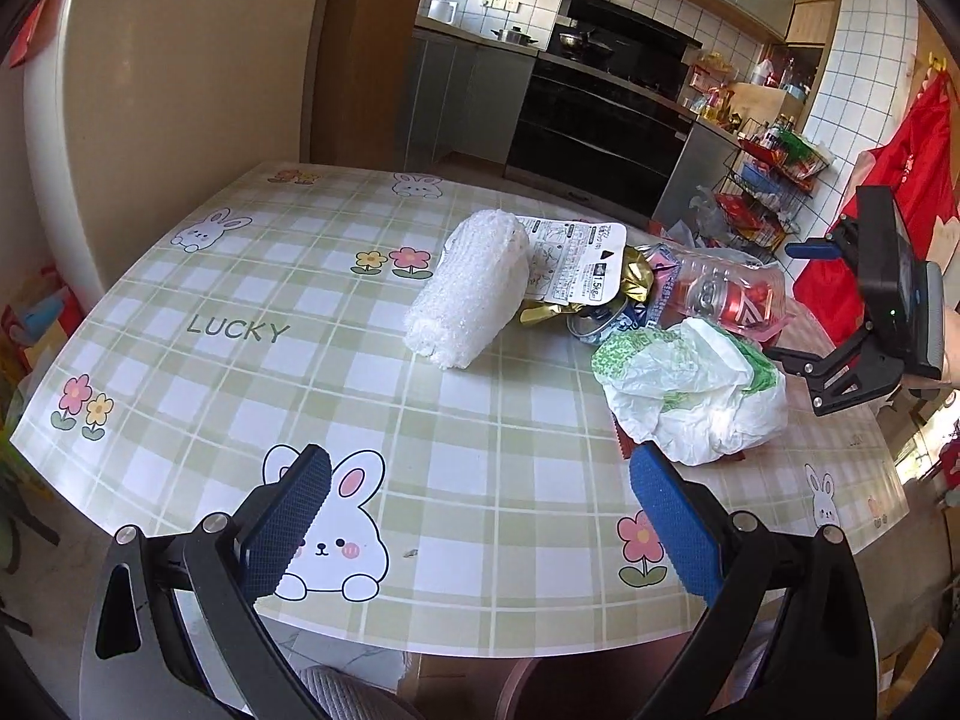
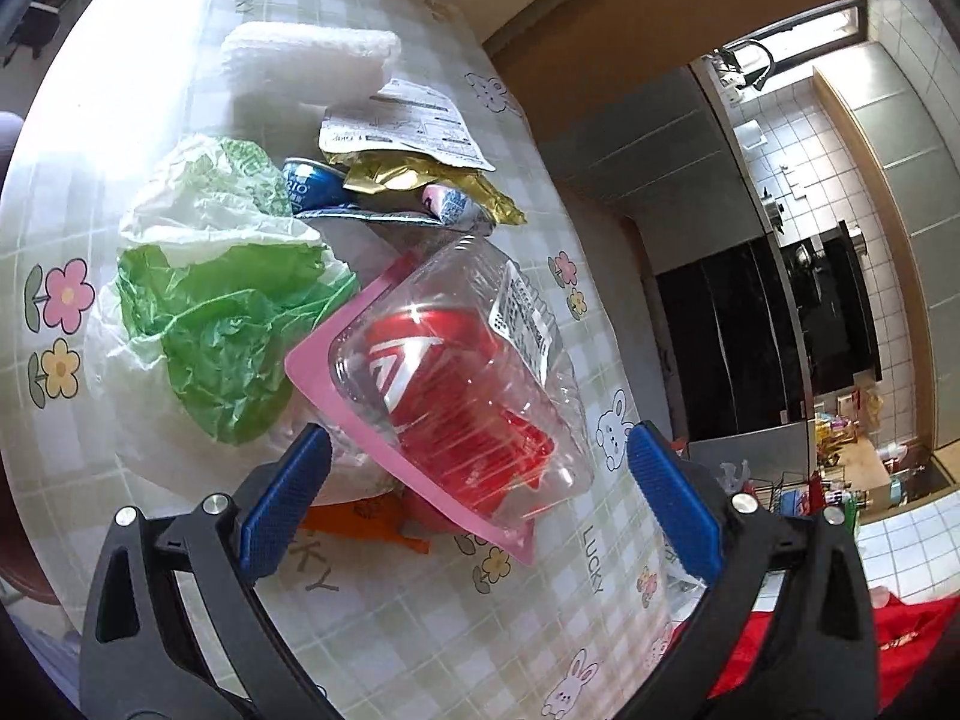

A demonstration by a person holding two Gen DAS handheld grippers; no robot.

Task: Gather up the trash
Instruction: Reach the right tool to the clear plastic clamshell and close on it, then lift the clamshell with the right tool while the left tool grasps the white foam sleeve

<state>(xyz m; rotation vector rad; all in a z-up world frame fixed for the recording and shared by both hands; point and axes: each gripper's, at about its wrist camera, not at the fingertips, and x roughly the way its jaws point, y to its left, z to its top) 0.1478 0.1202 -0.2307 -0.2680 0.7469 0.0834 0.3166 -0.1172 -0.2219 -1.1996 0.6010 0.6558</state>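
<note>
Worktop (image 1: pixel 252 276): covered with a green-and-white checked cloth printed with rabbits, flowers and the word LUCKY; all the trash lies heaped on its right part.
Foam roll (image 1: pixel 465 291): white, lying on its side at the left end of the heap, touching the printed sheet.
Plastic bag (image 1: pixel 690 390): crumpled, white and green, at the near edge of the heap, just ahead of the left claw's right finger.
Clear clamshell (image 2: pixel 474 372): on a pink backing card, a red can inside it, tilted over the bag's edge.
Printed sheet (image 1: pixel 570 261): white with black text, resting on gold foil (image 1: pixel 624 282).
Blue can (image 2: pixel 312 183): on its side between the bag and the foil.
Left claw (image 1: pixel 480 516): spread wide, empty, above bare cloth near the worktop's front edge.
Right claw (image 2: pixel 480 480): spread wide, holding nothing, the clamshell's near end between its fingers.
</note>
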